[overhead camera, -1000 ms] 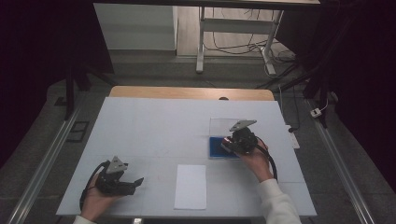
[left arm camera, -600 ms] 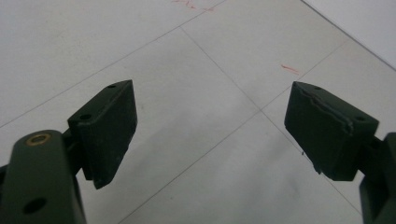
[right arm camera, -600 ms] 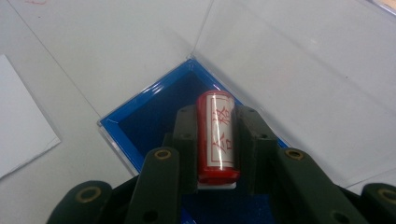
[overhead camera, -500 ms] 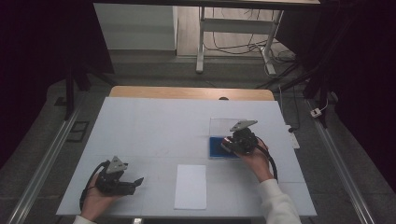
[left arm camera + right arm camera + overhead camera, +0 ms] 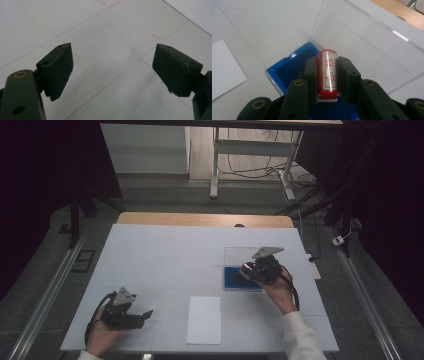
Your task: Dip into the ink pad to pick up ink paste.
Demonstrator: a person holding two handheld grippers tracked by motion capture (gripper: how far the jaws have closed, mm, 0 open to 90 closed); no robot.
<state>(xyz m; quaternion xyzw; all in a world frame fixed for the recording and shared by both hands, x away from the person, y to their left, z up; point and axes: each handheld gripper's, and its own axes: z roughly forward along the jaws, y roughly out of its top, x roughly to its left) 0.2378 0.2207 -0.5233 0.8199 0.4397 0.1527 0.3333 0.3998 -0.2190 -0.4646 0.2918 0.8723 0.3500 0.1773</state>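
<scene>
The right gripper (image 5: 327,82) is clamped on a small red cylindrical stamp with a white label (image 5: 327,72), held over the blue ink pad in its clear plastic case (image 5: 287,68); this looks like the inking step. The left gripper (image 5: 112,70) rests wide apart and empty on the white table (image 5: 160,255); next, probably, the stamp must travel upright to the white paper sheet (image 5: 204,319) and press down squarely.

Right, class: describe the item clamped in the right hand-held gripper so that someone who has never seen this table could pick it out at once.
Start at the white table and find the shallow blue tray with the clear upright lid on its right half. Directly above it, the right hand-held gripper is shut on a small red cylindrical stamp. Its white label with red characters sets it apart from the plain white paper sheet nearby.
</scene>
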